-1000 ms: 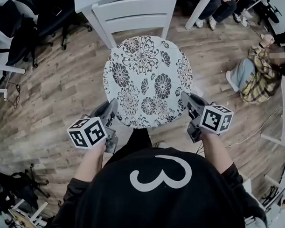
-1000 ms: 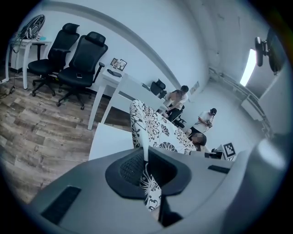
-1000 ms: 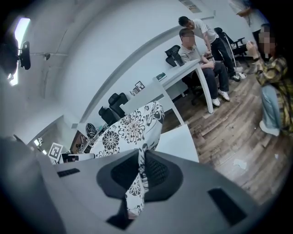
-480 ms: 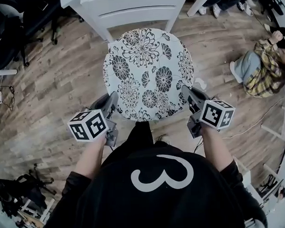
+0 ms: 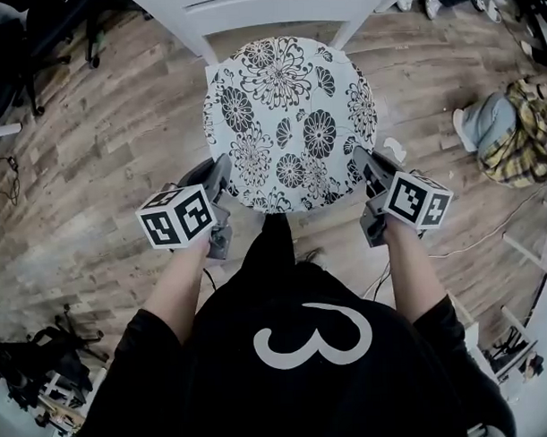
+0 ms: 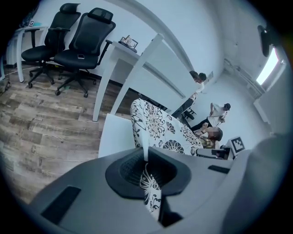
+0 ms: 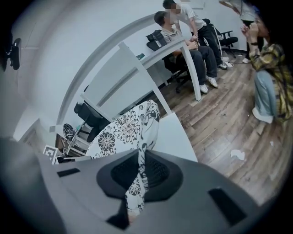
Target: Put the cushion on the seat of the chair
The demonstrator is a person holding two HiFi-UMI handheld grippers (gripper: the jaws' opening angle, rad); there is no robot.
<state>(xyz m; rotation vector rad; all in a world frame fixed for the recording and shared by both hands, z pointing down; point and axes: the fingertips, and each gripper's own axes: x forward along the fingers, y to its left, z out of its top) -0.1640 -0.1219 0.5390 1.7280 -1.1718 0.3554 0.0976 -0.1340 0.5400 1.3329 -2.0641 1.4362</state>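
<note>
A round white cushion [image 5: 288,123] with black flowers lies over the seat of the white chair [image 5: 266,5], whose backrest shows at the top edge. My left gripper [image 5: 220,173] is shut on the cushion's near left rim, and the fabric is pinched between its jaws in the left gripper view [image 6: 146,161]. My right gripper [image 5: 363,162] is shut on the near right rim, with the fabric clamped in the right gripper view [image 7: 141,170]. The white seat [image 6: 114,137] shows just under the cushion [image 6: 160,130]. The seat's edge [image 7: 176,132] also peeks out beside the cushion [image 7: 128,130].
Wood floor surrounds the chair. A person in a plaid shirt [image 5: 521,133] sits on the floor at the right, near a paper scrap [image 5: 395,149]. Black office chairs [image 6: 87,41] stand by a white desk at the left. People [image 7: 183,36] sit at a desk behind.
Both grippers keep their hold on the cushion's rim and have tilted slightly. The chair and cushion sit higher in the head view now, with the backrest nearly out of frame.
</note>
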